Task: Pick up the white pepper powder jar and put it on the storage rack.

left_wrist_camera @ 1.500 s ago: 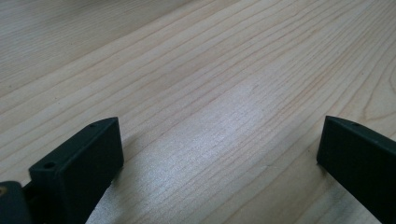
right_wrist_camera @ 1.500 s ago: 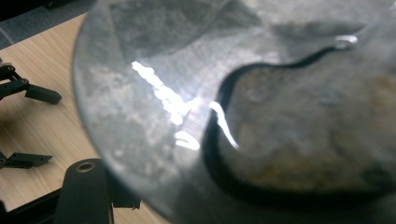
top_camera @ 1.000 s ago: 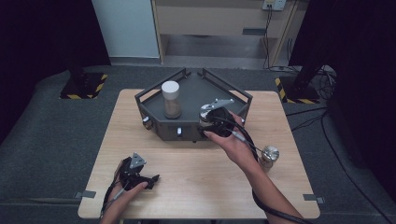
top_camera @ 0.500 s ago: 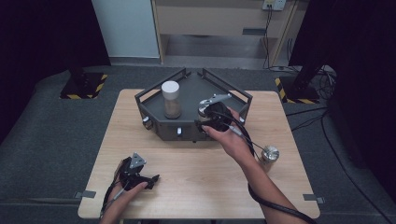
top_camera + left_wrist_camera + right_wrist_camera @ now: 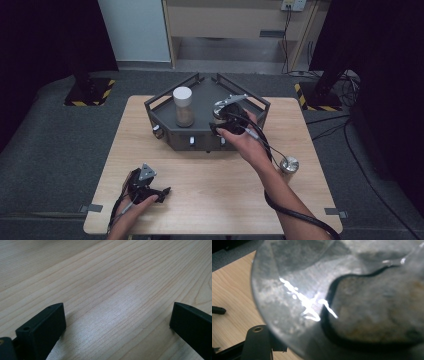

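From the high view, a light wooden counter [image 5: 200, 200] carries a dark grey, angular metal tray with low railed walls [image 5: 165, 112] at its far middle. A clear jar with a white lid and brownish contents [image 5: 183, 106] stands upright in the left part of that tray. The right gripper [image 5: 226, 116], held in the person's right hand [image 5: 247, 142], sits over the right part of the tray, clenched around a second clear jar [image 5: 220, 111] whose top just shows beside it. Whether that jar rests on the tray floor or hangs above it cannot be told. A small silvery round lid [image 5: 289, 164] lies on the counter near the right edge, just right of the right forearm. At the near left, the left gripper [image 5: 159, 192] lies low over bare wood in the person's left hand [image 5: 137, 205], well apart from the tray.

In the left gripper view, the two black jaws stand wide apart with nothing between them; the left gripper [image 5: 117, 322] is released, with plain wood grain under it.

In the right gripper view, the clear jar [image 5: 294, 290] is pressed up close, blurred and glaring, with a brownish mass inside at the right. One black jaw rises at the lower left against the glass, and a strip of wooden counter shows at the left edge.
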`<state>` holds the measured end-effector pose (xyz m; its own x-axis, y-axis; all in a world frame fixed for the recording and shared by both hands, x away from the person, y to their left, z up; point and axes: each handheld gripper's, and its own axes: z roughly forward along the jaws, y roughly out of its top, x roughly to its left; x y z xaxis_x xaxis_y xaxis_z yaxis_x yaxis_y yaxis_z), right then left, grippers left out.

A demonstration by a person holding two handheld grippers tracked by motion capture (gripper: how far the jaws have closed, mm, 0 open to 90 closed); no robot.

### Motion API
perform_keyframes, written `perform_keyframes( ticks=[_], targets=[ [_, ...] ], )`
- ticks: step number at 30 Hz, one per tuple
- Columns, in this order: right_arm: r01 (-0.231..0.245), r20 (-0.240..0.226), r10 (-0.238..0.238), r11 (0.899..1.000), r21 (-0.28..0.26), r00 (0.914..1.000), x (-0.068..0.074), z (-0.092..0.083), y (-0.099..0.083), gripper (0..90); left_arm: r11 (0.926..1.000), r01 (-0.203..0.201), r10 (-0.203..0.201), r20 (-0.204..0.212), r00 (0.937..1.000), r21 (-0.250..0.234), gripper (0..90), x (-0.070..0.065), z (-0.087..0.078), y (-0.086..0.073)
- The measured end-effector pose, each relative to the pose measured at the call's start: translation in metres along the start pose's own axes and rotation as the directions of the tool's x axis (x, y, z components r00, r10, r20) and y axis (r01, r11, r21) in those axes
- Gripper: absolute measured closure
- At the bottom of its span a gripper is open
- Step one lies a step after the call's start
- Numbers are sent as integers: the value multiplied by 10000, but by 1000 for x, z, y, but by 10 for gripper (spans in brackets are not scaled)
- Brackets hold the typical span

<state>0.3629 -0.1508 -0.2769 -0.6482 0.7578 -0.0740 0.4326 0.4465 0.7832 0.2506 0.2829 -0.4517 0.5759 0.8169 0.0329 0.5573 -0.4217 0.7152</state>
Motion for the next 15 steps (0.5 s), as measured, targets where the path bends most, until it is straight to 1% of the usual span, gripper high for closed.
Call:
perform_keyframes(
  ticks=[13, 15],
  targets=[
    [-10, 117, 11, 10000, -63, 9999, -5, 7, 12, 308, 10000, 0, 0, 2, 10000, 1, 0, 0, 0, 0],
    [-83, 115, 84, 9999, -74, 9999, -5, 8, 14, 309, 10000, 0, 0, 2, 10000, 4, 0, 0, 0, 0]
  ],
)
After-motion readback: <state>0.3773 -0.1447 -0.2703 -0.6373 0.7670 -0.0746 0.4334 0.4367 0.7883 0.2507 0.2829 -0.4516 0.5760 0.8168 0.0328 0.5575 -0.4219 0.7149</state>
